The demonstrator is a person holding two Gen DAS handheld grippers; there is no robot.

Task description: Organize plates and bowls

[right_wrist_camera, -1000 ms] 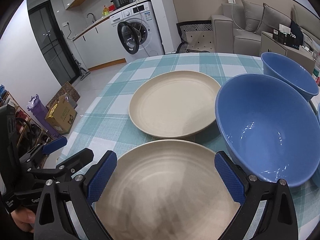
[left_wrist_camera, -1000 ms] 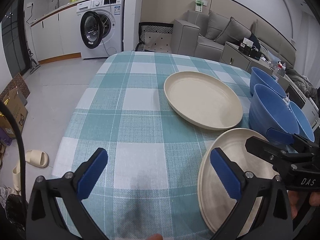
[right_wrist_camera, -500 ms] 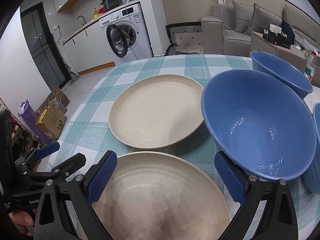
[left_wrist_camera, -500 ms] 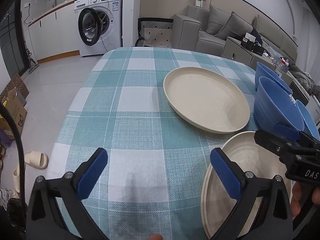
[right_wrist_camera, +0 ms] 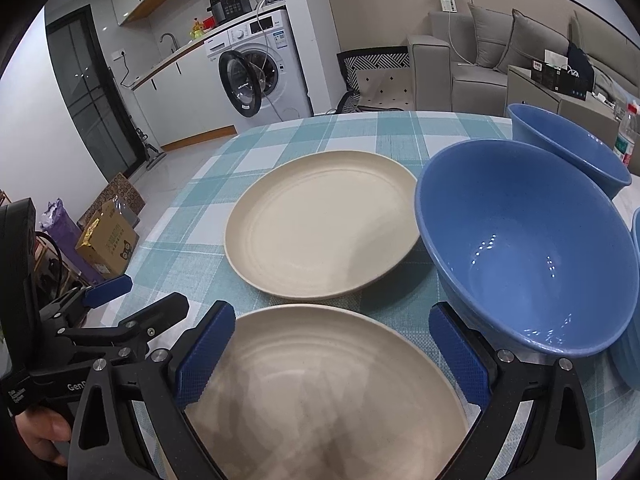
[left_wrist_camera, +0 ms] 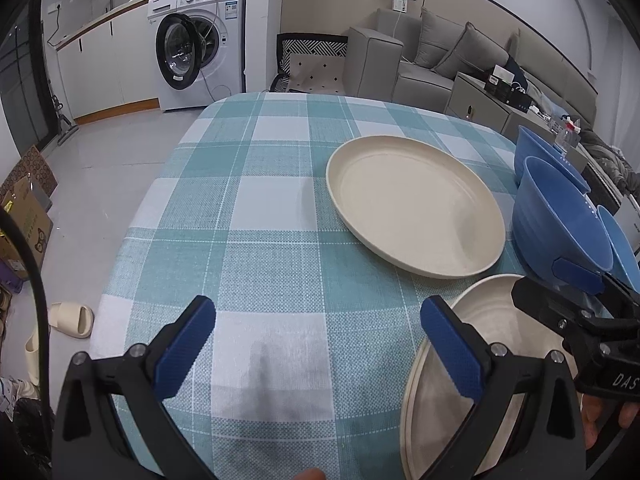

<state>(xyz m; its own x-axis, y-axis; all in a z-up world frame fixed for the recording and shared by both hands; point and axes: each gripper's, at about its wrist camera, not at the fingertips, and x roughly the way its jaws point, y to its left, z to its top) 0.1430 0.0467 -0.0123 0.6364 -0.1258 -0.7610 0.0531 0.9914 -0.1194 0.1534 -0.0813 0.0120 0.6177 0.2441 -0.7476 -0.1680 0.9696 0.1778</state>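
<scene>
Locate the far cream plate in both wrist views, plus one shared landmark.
Left wrist: far cream plate sits right of centre, left of the blue bowls.
Right wrist: same plate sits at centre, beyond the near plate.
Shared landmark: washing machine, upper left in both.

Tablecloth (left_wrist_camera: 276, 208): woven cloth, coarse weave, matt. Cream plates (right_wrist_camera: 320, 224) (right_wrist_camera: 324, 392): matt, smooth, faint concentric ridges. Blue bowl (right_wrist_camera: 528, 248): glossy, speckled highlights. Gripper pads (right_wrist_camera: 206, 354): blue, knurled rubbery texture; frames black matt plastic, metal screws.
</scene>
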